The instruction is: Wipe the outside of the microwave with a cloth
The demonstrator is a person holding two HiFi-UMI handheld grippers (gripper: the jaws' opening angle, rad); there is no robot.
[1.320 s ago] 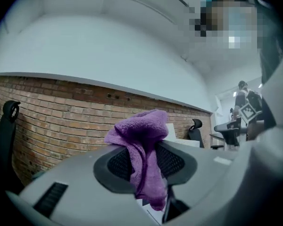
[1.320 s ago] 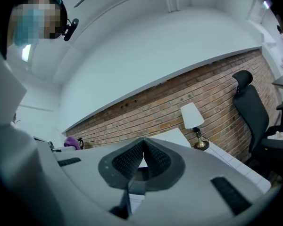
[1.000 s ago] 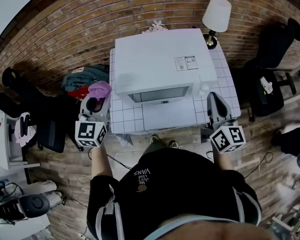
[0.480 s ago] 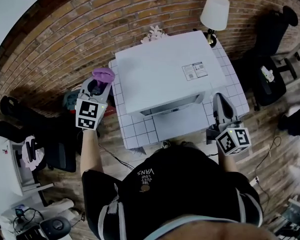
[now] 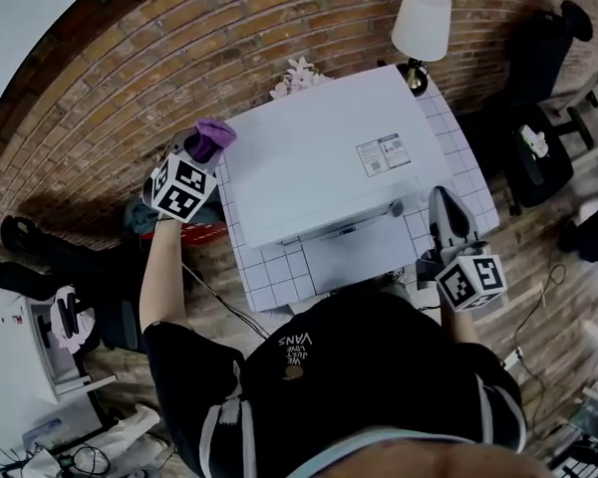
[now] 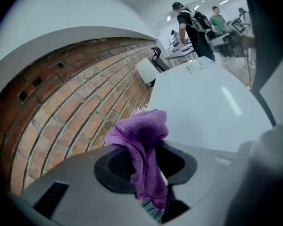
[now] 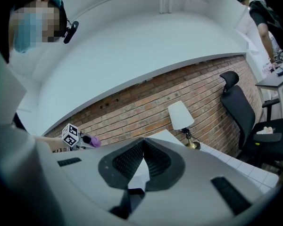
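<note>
Item: purple cloth (image 5: 213, 134), soft terry, bunched and folded over the tips of the left gripper (image 5: 201, 149), whose jaws were clamped on its middle fold, with a loose tail hanging below them. It sat at the rear left corner of the microwave (image 5: 319, 157), beside the brick wall (image 5: 130, 68); whether it touched the top panel could not be told. Handling, by judgement: light, limp and compressible. It would slide easily on the smooth white casing and fold under pressure, so the grip was best kept on the thick bunched part, leaving a pad of fabric ahead of the jaws to meet the surface. Microwave: white box, matte top with a label near the right side, standing on a white tiled table (image 5: 269, 267). It looked heavy enough to stay put under wiping. Right gripper (image 5: 442, 204): jaws pressed together on nothing, held over the table at the microwave's front right corner, apart from the casing. Also present: lamp (image 5: 421, 23) behind the microwave.
</note>
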